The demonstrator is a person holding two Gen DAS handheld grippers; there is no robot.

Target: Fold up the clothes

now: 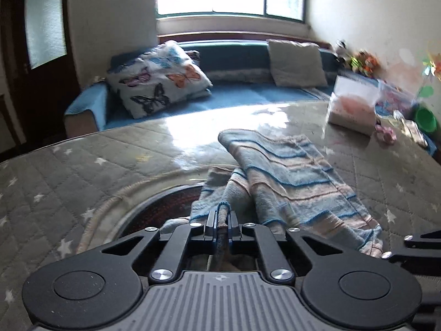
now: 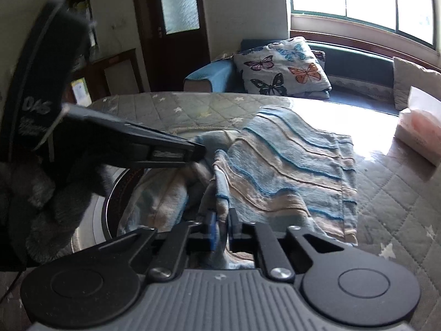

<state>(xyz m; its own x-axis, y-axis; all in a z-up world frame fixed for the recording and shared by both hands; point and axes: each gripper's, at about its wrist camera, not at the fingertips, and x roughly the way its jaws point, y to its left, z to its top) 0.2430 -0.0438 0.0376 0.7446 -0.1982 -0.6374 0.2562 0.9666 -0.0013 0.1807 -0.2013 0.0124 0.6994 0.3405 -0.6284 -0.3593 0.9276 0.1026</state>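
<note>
Left wrist view: left gripper point(image 1: 222, 222) and right gripper point(image 2: 222, 227), tilted down, jaws clamping striped garment point(image 1: 292, 176).

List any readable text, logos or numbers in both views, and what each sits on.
"DAS": white letters, blurred and uncertain, on the dark body of the left tool in the right wrist view.
Smaller white print below it: too blurred to read.
Small white emblem on each tool's ribbed grey housing: a symbol, no letters.
Nothing else legible.

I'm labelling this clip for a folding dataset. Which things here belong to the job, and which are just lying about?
In the job:
striped blue-and-beige cloth
left gripper, shut on the cloth's edge
right gripper, shut on the cloth's edge

Lying about:
butterfly pillow
beige cushion
white box
green bowl
</note>
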